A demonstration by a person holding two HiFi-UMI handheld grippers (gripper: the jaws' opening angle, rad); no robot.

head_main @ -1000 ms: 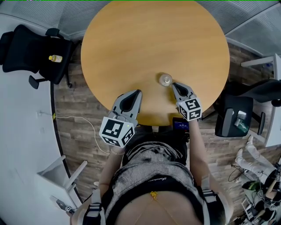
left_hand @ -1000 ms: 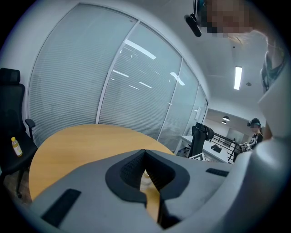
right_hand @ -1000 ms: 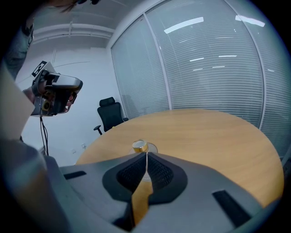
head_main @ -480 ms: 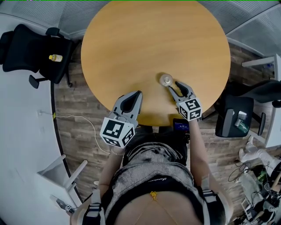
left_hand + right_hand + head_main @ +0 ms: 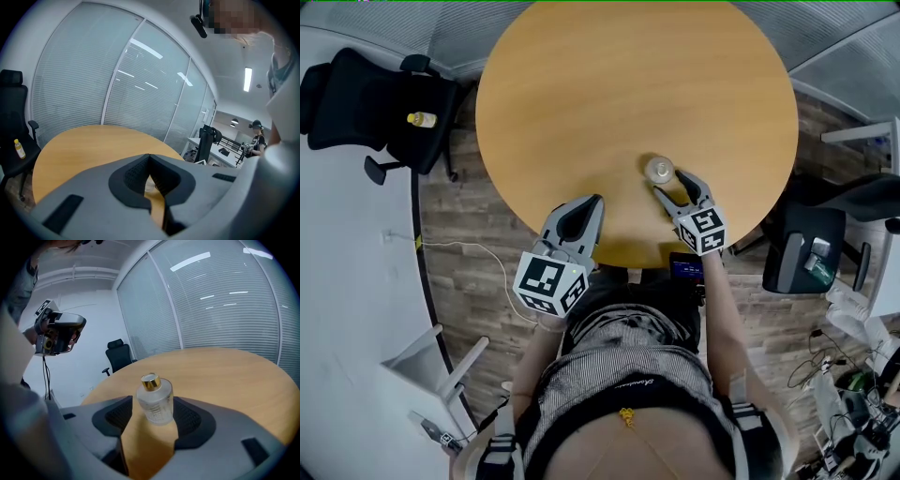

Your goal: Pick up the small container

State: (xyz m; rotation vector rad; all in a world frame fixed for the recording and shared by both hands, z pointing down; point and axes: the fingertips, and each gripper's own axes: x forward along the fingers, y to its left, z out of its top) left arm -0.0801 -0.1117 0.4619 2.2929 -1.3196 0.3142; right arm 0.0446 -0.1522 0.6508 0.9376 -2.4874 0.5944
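My right tongs [image 5: 674, 185] are opening, jaws clear of the bottle [image 5: 658, 170] that stands upright between their tips on the table [image 5: 628, 84]; my left tongs [image 5: 596, 200] are closed, empty

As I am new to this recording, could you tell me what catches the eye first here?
A small frosted container with a gold cap stands on the round wooden table, between the opening jaws of the right gripper. The left gripper is shut at the table's near edge.
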